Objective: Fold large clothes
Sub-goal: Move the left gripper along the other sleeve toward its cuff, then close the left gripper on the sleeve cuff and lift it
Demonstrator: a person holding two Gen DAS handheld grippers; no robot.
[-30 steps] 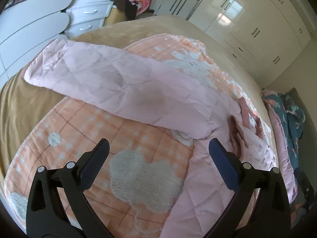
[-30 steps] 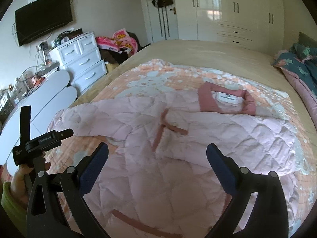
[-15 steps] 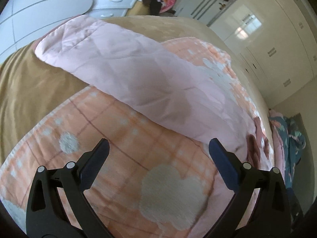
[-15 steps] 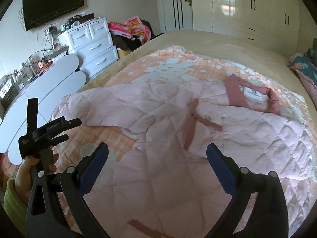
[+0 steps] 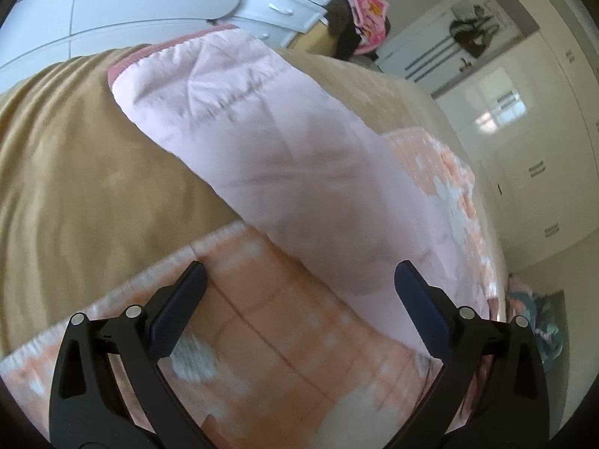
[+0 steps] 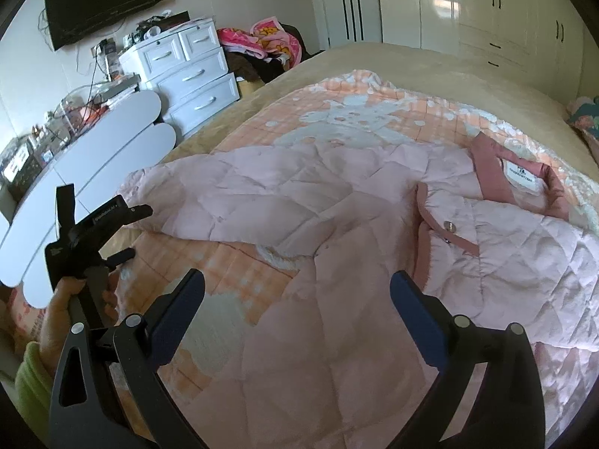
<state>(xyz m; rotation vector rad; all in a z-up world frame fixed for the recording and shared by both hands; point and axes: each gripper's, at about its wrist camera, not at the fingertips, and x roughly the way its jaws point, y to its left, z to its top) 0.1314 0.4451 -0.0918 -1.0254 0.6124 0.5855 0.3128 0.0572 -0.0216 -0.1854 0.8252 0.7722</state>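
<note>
Left wrist view: the left hand-held gripper point(image 5: 297, 280) is released, its jaws spread wide with nothing between them, hovering above the orange checked quilt point(image 5: 262, 336). Ahead of it lies one sleeve point(image 5: 269, 142) of the pink quilted jacket, stretched out flat and reaching past the quilt's border onto the tan bedspread point(image 5: 75, 157), its darker pink cuff point(image 5: 164, 46) close to the side of the bed nearest the white cabinets point(image 5: 112, 7). The picture is blurred by motion, so fine creases cannot be read.

Right wrist view: the right hand-held gripper point(image 6: 295, 288) is likewise released and empty, poised over the lower body of the pink quilted jacket point(image 6: 337, 262). The jacket lies spread on the quilt in the middle of the bed, collar point(image 6: 524, 187) toward the far right, front flap partly turned. No fold looks made yet; judging by this, the task is near its start, with both sleeves and the body left to bring in. The person's hand point(image 6: 63, 307) holds the left tool low at the bed's left side.

Open quilt surrounds the jacket, and bare bedspread beyond gives free room; only the cuff end sits near the bed's edge.
</note>
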